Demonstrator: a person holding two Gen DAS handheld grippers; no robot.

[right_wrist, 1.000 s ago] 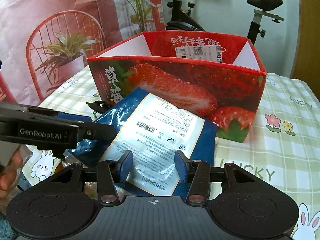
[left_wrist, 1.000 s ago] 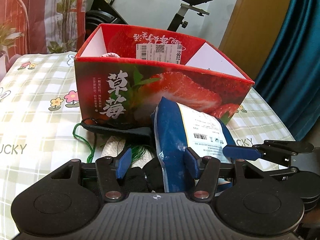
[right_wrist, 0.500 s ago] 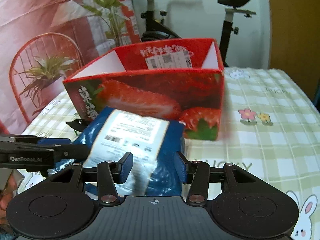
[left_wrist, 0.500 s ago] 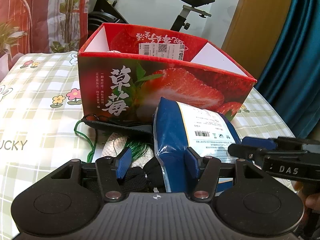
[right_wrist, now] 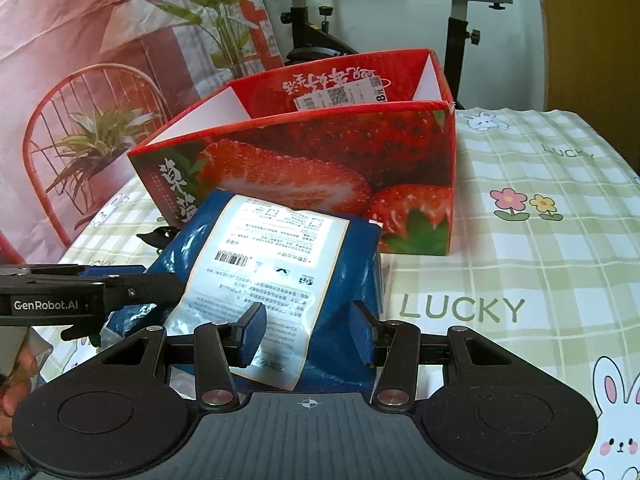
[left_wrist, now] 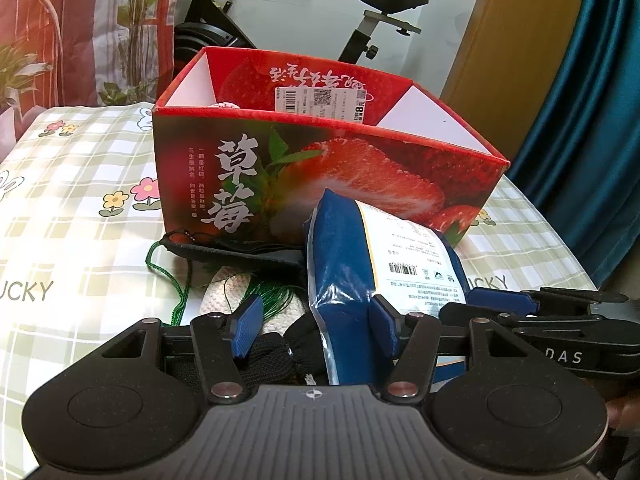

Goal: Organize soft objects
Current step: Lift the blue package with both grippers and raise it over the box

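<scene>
A soft blue packet with a white label [left_wrist: 348,280] [right_wrist: 280,264] leans up in front of the red strawberry box [left_wrist: 320,176] [right_wrist: 320,160]. My left gripper [left_wrist: 316,328] is open; the packet's left edge stands between its blue pads [left_wrist: 248,328], against the right pad. My right gripper [right_wrist: 310,336] is open, its pads on either side of the packet's near edge. Under the packet lie a black pouch [left_wrist: 240,252], a cream knitted piece with green cord [left_wrist: 256,296] and a black knitted item [left_wrist: 276,352]. A pale soft thing peeks inside the box [left_wrist: 224,105].
The table wears a green checked cloth with flowers and rabbits [right_wrist: 520,240]. An exercise bike [left_wrist: 360,20] stands behind the box. A red chair with a plant [right_wrist: 88,140] stands at the left. A blue curtain [left_wrist: 592,120] hangs at the right.
The right gripper view has swung and now sees the box more from its right corner. The right gripper's arm sits closer beside the left gripper. The packet stays in place.
</scene>
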